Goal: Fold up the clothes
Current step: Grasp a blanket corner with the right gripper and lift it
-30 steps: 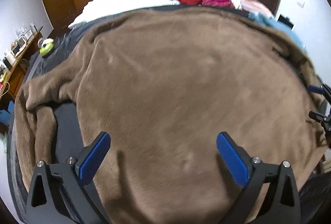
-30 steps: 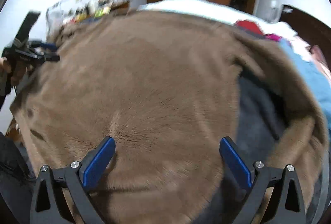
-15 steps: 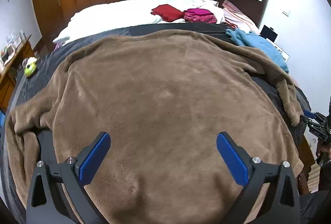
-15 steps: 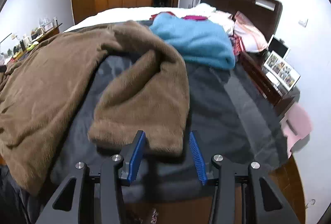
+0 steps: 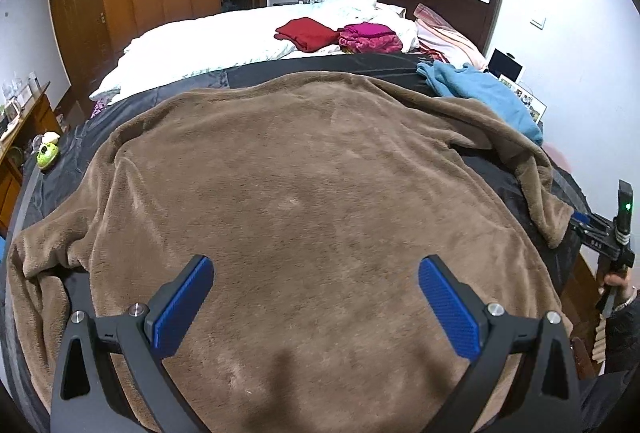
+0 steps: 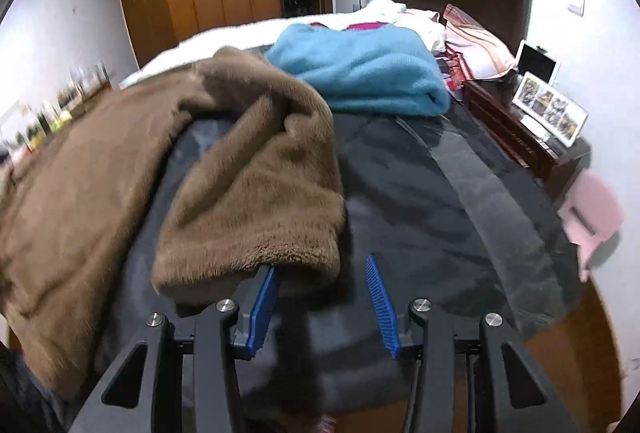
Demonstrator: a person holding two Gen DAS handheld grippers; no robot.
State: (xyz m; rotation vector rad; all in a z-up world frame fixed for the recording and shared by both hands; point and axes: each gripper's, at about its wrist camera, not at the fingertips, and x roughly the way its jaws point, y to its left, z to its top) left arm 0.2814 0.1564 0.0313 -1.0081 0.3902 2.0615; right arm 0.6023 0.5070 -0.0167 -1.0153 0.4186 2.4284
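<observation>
A big brown fleece garment (image 5: 300, 173) lies spread front-down over the dark bed cover (image 6: 440, 193). My left gripper (image 5: 316, 265) hovers over its near hem, open wide, nothing between the fingers. The right sleeve (image 6: 260, 193) is bent back toward me, its cuff ending at my right gripper (image 6: 323, 263). That gripper's jaws stand half apart; the cuff's edge rests on the left fingertip (image 6: 272, 273) and partly reaches into the gap, unpinched. In the left wrist view the right gripper (image 5: 592, 229) shows at the bed's right edge, held by a hand (image 5: 616, 281).
A blue garment (image 6: 360, 69) lies behind the sleeve. Red (image 5: 306, 33) and magenta clothes (image 5: 370, 37) sit on the white duvet (image 5: 200, 49). A nightstand (image 6: 520, 137) and pink stool (image 6: 592, 217) stand right of the bed; a green toy (image 5: 47, 155) lies left.
My right gripper swung from the garment's body to the right sleeve cuff and its jaws narrowed from wide to half apart. My left gripper pulled back and up, showing more of the garment.
</observation>
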